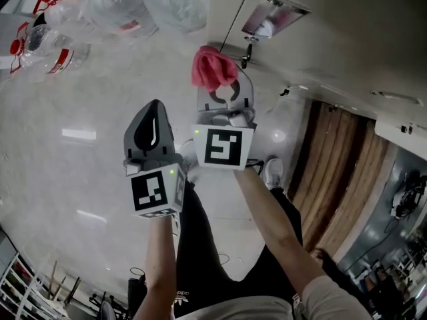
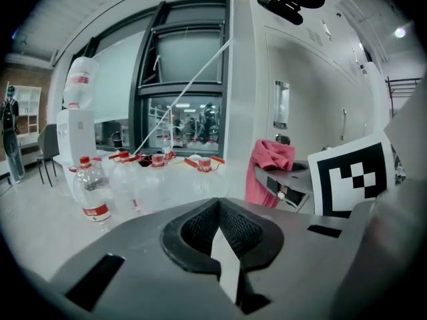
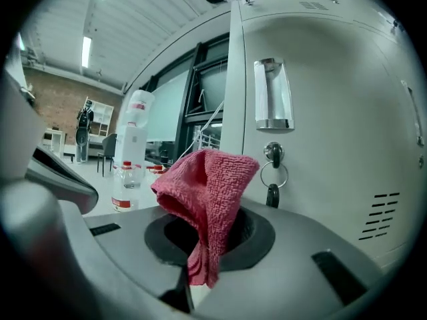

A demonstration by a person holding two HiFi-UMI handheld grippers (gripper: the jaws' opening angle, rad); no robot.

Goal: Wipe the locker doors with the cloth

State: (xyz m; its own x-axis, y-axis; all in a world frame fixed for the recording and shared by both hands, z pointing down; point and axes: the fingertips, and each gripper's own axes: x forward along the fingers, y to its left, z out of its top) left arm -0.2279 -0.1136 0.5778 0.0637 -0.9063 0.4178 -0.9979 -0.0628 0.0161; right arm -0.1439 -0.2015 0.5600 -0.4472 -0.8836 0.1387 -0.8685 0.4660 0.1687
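Note:
A pink-red cloth (image 1: 212,67) sticks out of my right gripper (image 1: 223,97), whose jaws are shut on it. In the right gripper view the cloth (image 3: 207,195) stands bunched between the jaws, a short way from the pale locker door (image 3: 333,145). That door has a chrome handle (image 3: 272,93) and a key (image 3: 273,179) hanging in its lock. My left gripper (image 1: 152,129) is held lower left of the right one, jaws shut and empty. The left gripper view shows the cloth (image 2: 268,169) and the right gripper's marker cube (image 2: 351,174) to its right.
Several large clear water bottles with red caps (image 1: 47,42) lie on the pale floor at upper left. A water dispenser (image 2: 77,129) stands by a dark-framed window (image 2: 183,99). Wood-panelled wall (image 1: 337,179) is at right. The person's legs and shoe (image 1: 272,171) are below the grippers.

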